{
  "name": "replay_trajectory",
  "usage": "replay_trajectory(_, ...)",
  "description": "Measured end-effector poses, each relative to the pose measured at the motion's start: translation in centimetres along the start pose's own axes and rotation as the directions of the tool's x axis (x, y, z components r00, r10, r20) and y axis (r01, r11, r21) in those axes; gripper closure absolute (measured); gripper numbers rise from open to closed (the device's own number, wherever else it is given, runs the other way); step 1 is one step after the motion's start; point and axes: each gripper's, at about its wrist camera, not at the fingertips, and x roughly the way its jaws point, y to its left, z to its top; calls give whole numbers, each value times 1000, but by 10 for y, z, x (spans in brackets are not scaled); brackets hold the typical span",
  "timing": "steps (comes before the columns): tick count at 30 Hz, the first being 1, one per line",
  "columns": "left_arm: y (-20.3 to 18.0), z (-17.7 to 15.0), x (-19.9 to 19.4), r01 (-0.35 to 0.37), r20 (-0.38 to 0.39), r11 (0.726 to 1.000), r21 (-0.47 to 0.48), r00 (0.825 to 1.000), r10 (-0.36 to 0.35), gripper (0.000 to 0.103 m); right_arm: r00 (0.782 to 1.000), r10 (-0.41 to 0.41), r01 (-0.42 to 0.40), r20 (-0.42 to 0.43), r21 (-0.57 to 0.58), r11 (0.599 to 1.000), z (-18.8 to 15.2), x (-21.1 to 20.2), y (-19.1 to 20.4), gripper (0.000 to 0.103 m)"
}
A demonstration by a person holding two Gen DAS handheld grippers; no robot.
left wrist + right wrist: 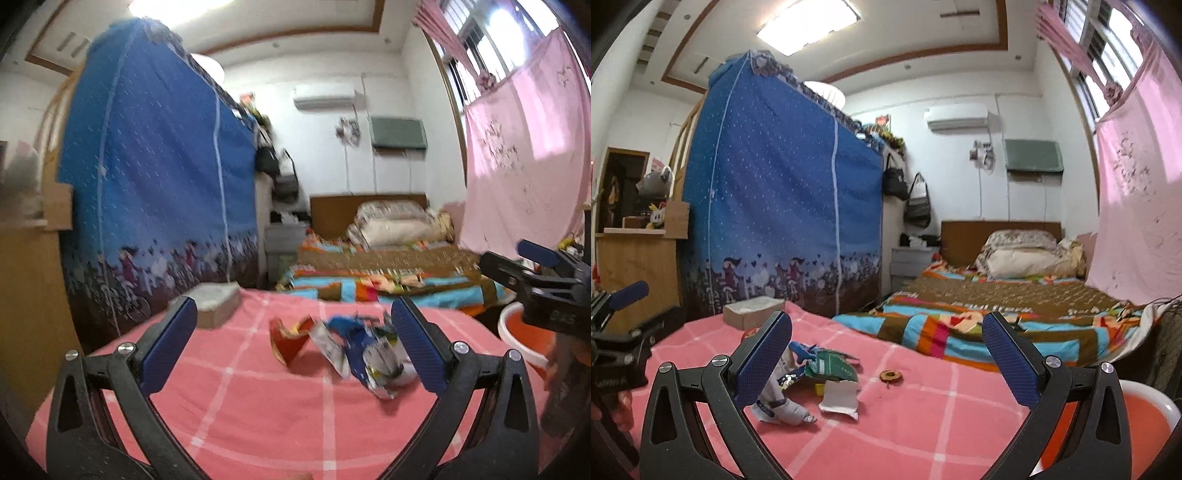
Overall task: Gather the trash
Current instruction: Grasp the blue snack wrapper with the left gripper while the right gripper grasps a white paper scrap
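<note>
Crumpled snack wrappers lie on a pink checked cloth [240,413]. In the left wrist view a red wrapper [288,341] stands beside a blue and silver wrapper pile [364,356], which touches the right finger of my left gripper [293,314]. That gripper is open and holds nothing. In the right wrist view a green wrapper [831,365], a white torn piece [840,397], a silver wrapper [779,404] and a small brown ring [891,376] lie ahead of my right gripper [886,317], which is open and empty.
An orange basin with a white rim [1145,417] sits at the cloth's right edge. A grey box [753,312] rests on the far left of the cloth. Behind stand a blue fabric wardrobe [783,206] and a bed with a colourful quilt [997,317].
</note>
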Motion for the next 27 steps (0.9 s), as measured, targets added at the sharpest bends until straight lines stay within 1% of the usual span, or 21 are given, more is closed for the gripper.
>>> replay_trajectory(3,0,-2,14,52,-88,999,-16,995,-53,0,997,9,-10,-76,-8,1000,-3,19,1,0)
replay_trajectory(4,0,-4,22,81,-143,996,-28,986,-84,0,995,12,-13,-104,-8,1000,-4,24,1,0)
replay_trajectory(5,-1,-5,26,92,-173,995,-33,980,-97,0,991,15,-16,-135,-4,1000,-7,29,1,0)
replay_trajectory(6,-2,-8,31,108,-214,993,-40,970,-114,0,986,18,-18,-164,1,1000,-9,34,2,0)
replay_trajectory(7,-4,-12,38,125,-262,991,-46,956,-133,0,980,26,-24,-197,10,1000,-12,39,1,0)
replay_trajectory(8,-5,-14,41,130,-284,990,-48,949,-138,0,972,33,-30,-233,18,999,-15,45,0,0)
replay_trajectory(9,-7,-16,46,138,-322,989,-51,935,-147,0,962,41,-36,-269,26,999,-18,51,0,1)
replay_trajectory(11,-9,-20,51,153,-356,987,-57,920,-163,0,947,55,-44,-316,42,998,-23,60,0,7)
replay_trajectory(12,-10,-22,53,162,-372,985,-59,912,-172,3,941,60,-46,-333,49,998,-24,62,-1,11)
replay_trajectory(13,-13,-24,56,179,-395,982,-62,899,-189,8,935,66,-50,-348,56,997,-25,64,-2,17)
replay_trajectory(14,-16,-25,58,195,-414,979,-66,887,-204,12,930,74,-55,-360,62,997,-28,66,-2,20)
replay_trajectory(15,-18,-27,61,211,-434,975,-73,873,-222,18,924,78,-58,-374,65,996,-29,68,-2,23)
replay_trajectory(16,-18,-28,64,225,-453,971,-82,860,-237,24,917,84,-63,-390,66,996,-30,71,-1,24)
replay_trajectory(18,-20,-32,71,253,-493,961,-112,826,-275,32,901,97,-75,-422,69,995,-35,79,1,25)
replay_trajectory(19,-21,-34,74,263,-507,957,-127,811,-290,39,895,104,-81,-433,72,994,-37,81,2,25)
replay_trajectory(20,-23,-35,77,271,-523,952,-143,796,-305,43,888,111,-87,-446,73,993,-40,83,3,26)
replay_trajectory(21,-23,-36,78,276,-531,949,-154,787,-315,50,883,116,-93,-456,72,993,-41,84,3,27)
replay_trajectory(22,-22,-37,80,281,-536,946,-164,780,-324,55,877,122,-100,-465,72,992,-43,85,5,29)
replay_trajectory(23,-22,-37,81,286,-539,940,-185,770,-341,57,871,131,-111,-473,71,991,-44,87,7,31)
replay_trajectory(26,-19,-37,84,280,-545,932,-230,756,-362,66,854,153,-143,-498,59,988,-48,91,13,34)
replay_trajectory(27,-16,-37,86,277,-544,928,-248,753,-370,73,846,155,-149,-510,52,987,-49,93,15,35)
